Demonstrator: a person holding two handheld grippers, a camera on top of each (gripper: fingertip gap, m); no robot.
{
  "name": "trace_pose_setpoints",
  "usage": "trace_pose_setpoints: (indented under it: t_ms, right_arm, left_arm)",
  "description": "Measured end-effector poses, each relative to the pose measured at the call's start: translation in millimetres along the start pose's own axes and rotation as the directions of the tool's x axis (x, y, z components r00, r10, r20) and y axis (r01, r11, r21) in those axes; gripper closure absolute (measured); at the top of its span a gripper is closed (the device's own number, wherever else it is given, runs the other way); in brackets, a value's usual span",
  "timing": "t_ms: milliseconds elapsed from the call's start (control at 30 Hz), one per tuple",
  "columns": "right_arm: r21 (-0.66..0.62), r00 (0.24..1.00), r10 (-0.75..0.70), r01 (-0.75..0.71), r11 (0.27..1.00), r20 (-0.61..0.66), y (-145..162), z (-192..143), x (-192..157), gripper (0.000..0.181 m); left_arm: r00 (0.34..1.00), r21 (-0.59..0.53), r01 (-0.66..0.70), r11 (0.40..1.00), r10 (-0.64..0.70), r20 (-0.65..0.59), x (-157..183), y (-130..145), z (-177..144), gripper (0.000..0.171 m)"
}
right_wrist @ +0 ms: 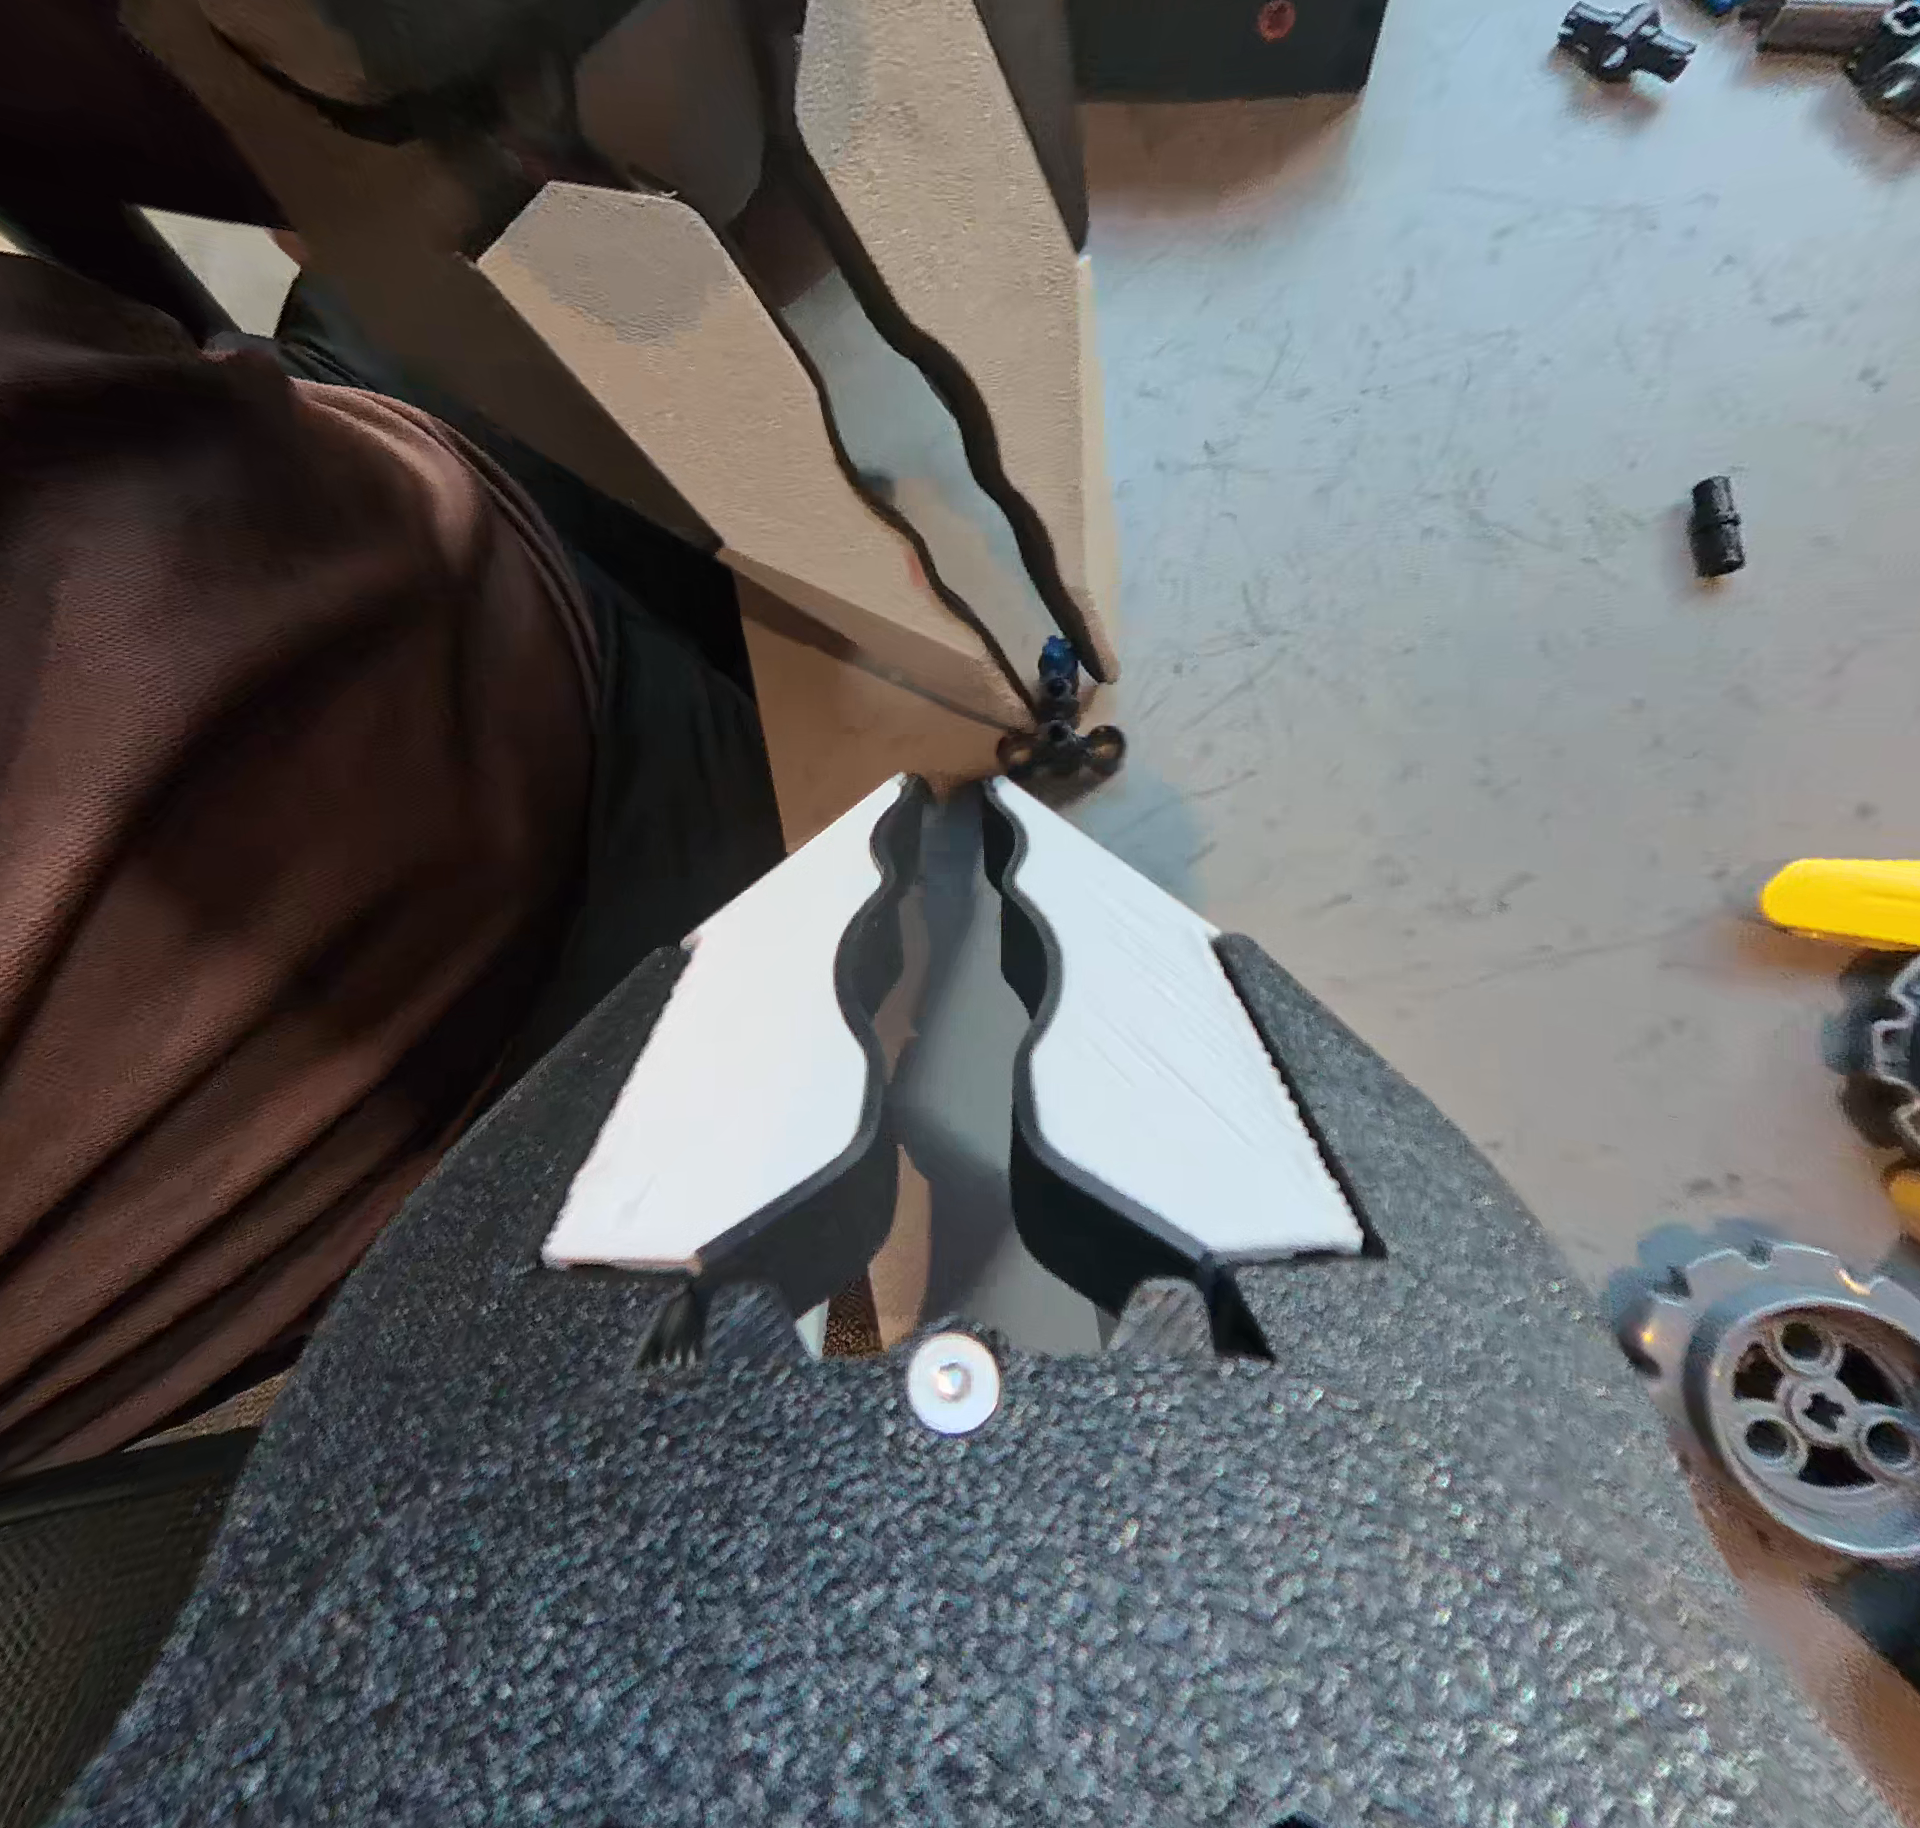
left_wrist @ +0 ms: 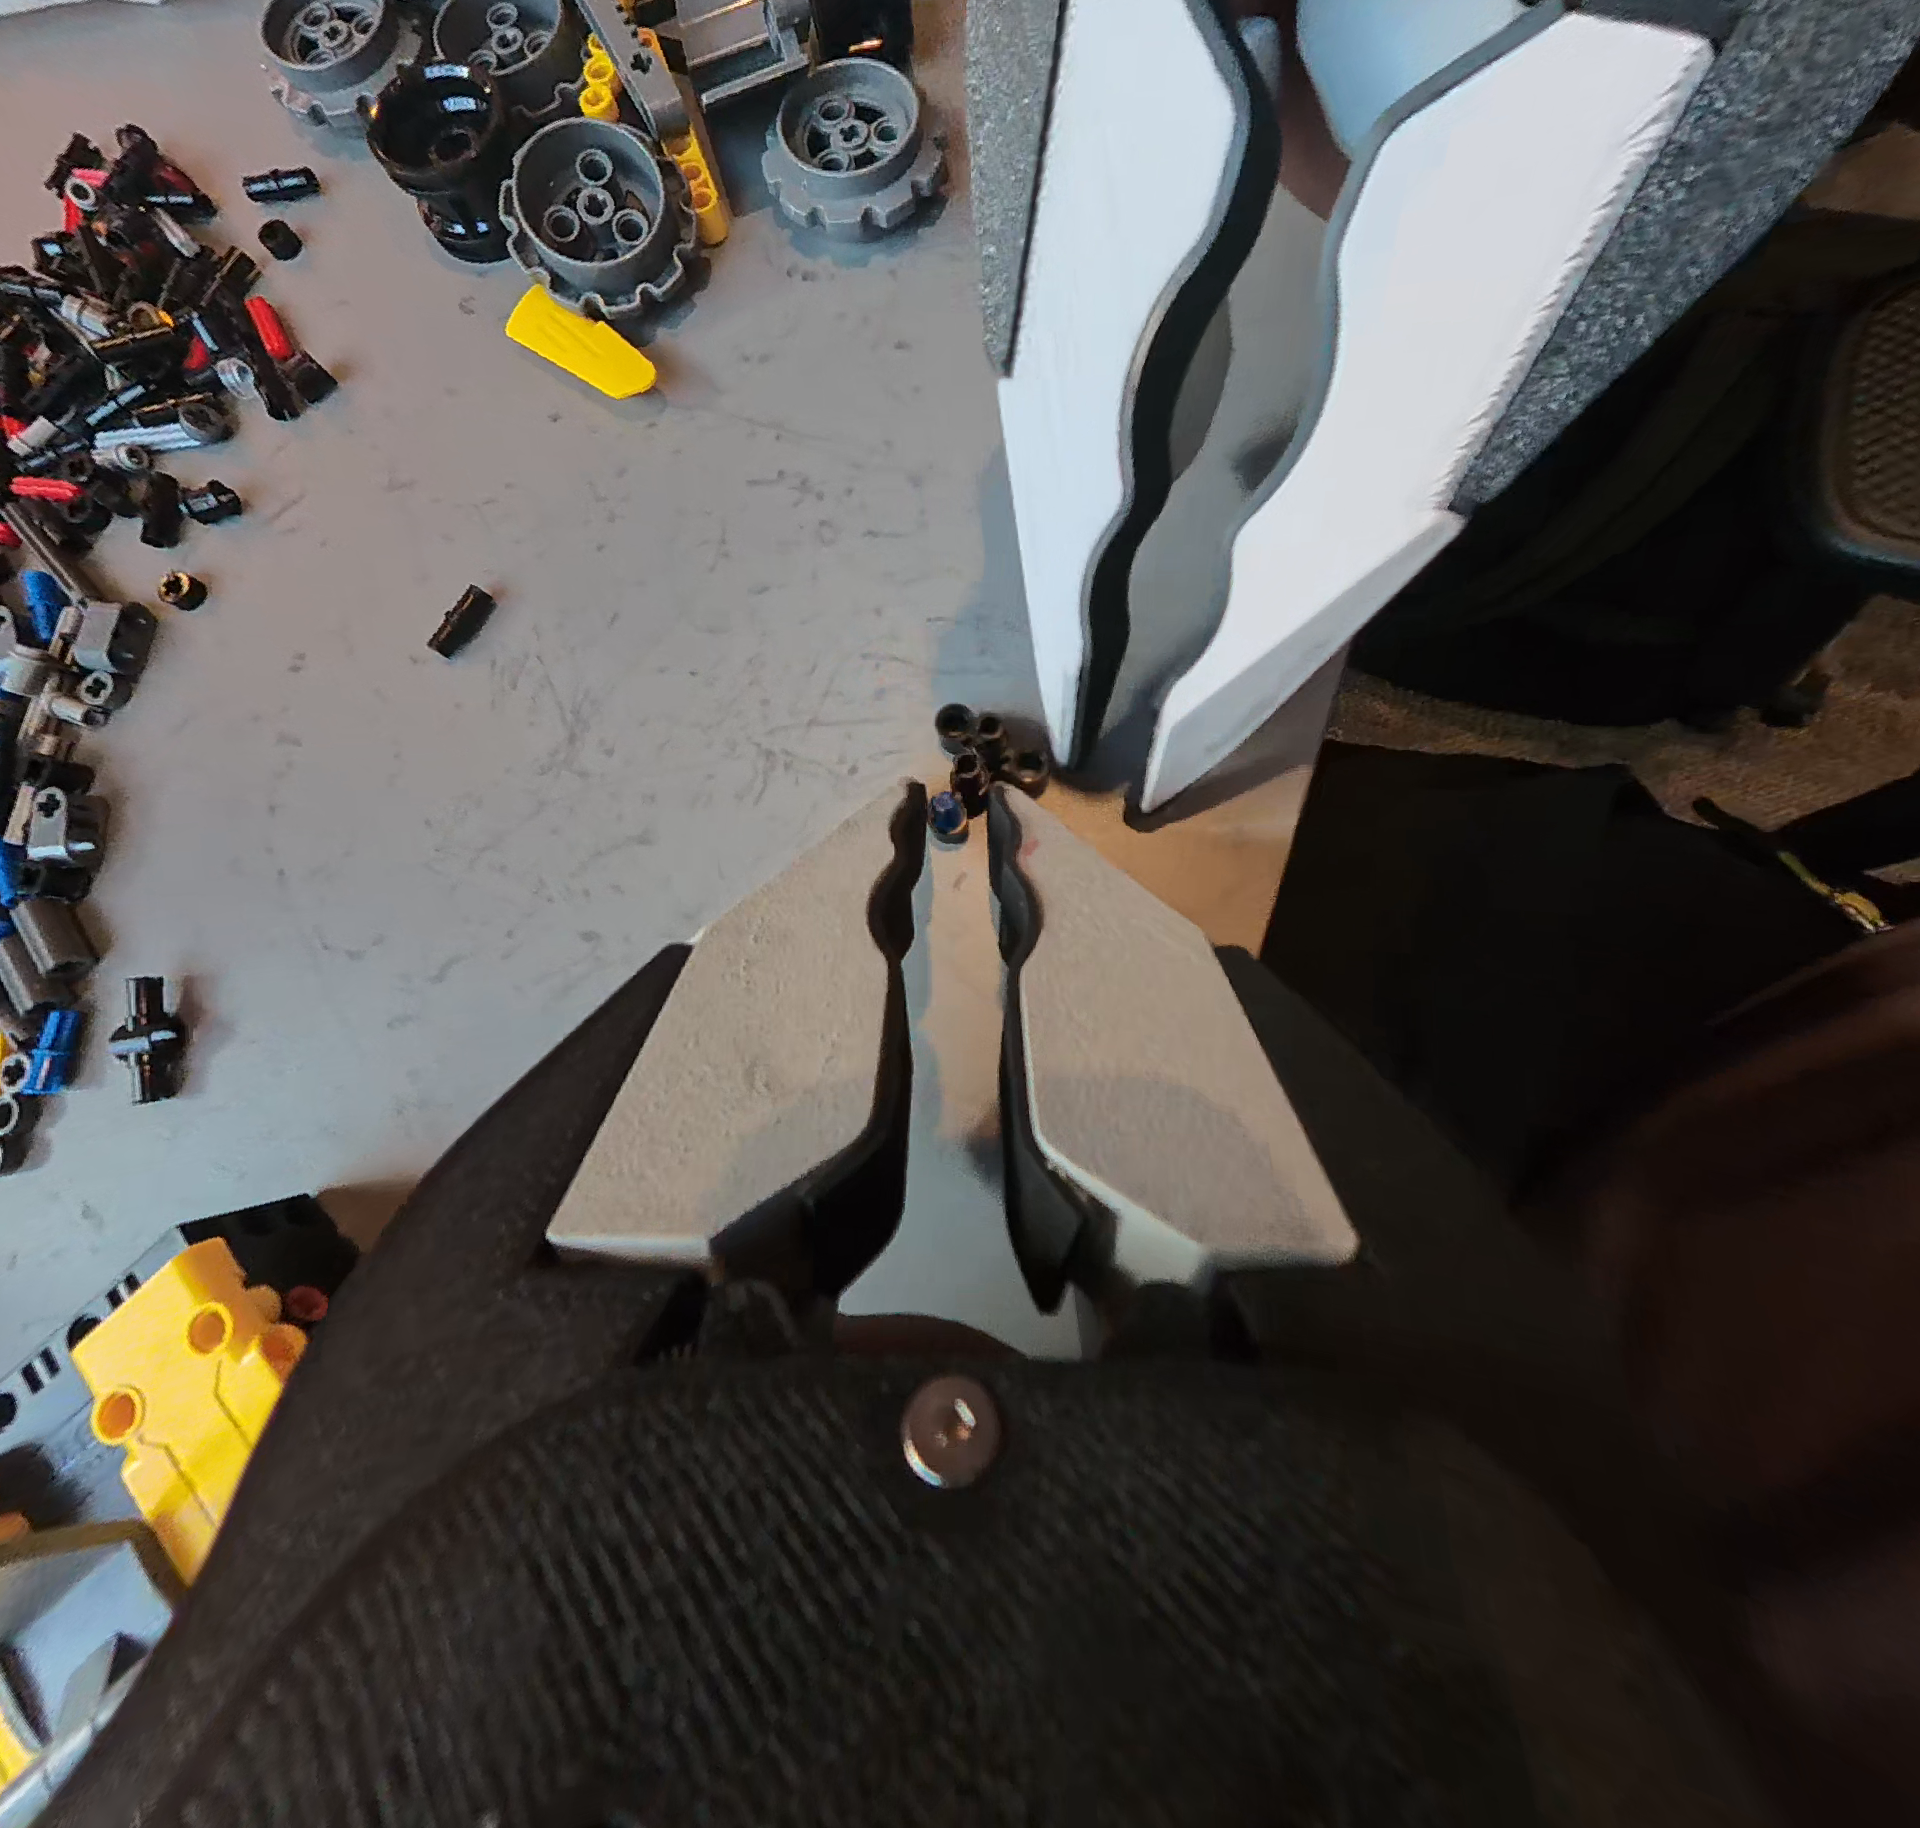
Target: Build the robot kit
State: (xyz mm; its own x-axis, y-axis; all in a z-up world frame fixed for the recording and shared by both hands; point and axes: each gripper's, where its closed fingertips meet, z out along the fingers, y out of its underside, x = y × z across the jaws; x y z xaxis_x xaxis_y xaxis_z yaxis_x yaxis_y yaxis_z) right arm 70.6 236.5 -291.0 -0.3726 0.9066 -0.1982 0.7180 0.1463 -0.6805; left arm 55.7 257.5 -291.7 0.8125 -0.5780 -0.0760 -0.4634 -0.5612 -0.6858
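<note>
Where my two tools meet at the near edge of the scuffed grey tabletop point(left_wrist: 644, 698), my left gripper point(left_wrist: 954, 810) pinches a small black plastic connector piece with a blue pin point(left_wrist: 971, 776) at its very tips. My right gripper point(right_wrist: 951, 791) points at the same piece point(right_wrist: 1060, 729) from the opposite side, its white fingers point(right_wrist: 1132, 999) narrowly parted and its tips just beside the piece; I cannot tell whether they touch it. Beyond my left tool's tips lie grey toothed plastic wheels point(left_wrist: 592, 209), a yellow wedge-shaped piece point(left_wrist: 577, 344) and a yellow-and-grey brick assembly point(left_wrist: 717, 2). To that tool's left spreads a heap of small black, red and blue pins point(left_wrist: 114, 324). A single black pin point(left_wrist: 460, 620) lies apart on bare surface. Off the table's edge, a brown sleeve point(right_wrist: 260, 739) fills the space beside my right tool.
</note>
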Motion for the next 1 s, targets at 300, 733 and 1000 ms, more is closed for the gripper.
trace_pose_setpoints:
  t_ms: [300, 733, 1000]
  right_arm:
    - [0.084, 1.0, -0.015, 0.013, 0.996, 0.027, -13, 3, -7, 0.175]
    - [0.403, 0.978, 0.001, 0.084, 0.911, -0.207, -54, -33, 28, 0.17]
    - [0.449, 0.975, 0.029, 0.074, 0.891, -0.219, -65, -34, 38, 0.16]
  left_arm:
    - [0.999, -0.024, 0.009, 1.0, -0.008, 0.04, -5, 6, -9, 0.145]
    - [0.992, 0.42, 0.109, 0.901, -0.125, 0.009, 14, 12, -107, 0.124]
    - [0.996, 0.537, 0.092, 0.838, -0.068, -0.064, 39, 23, -101, 0.127]
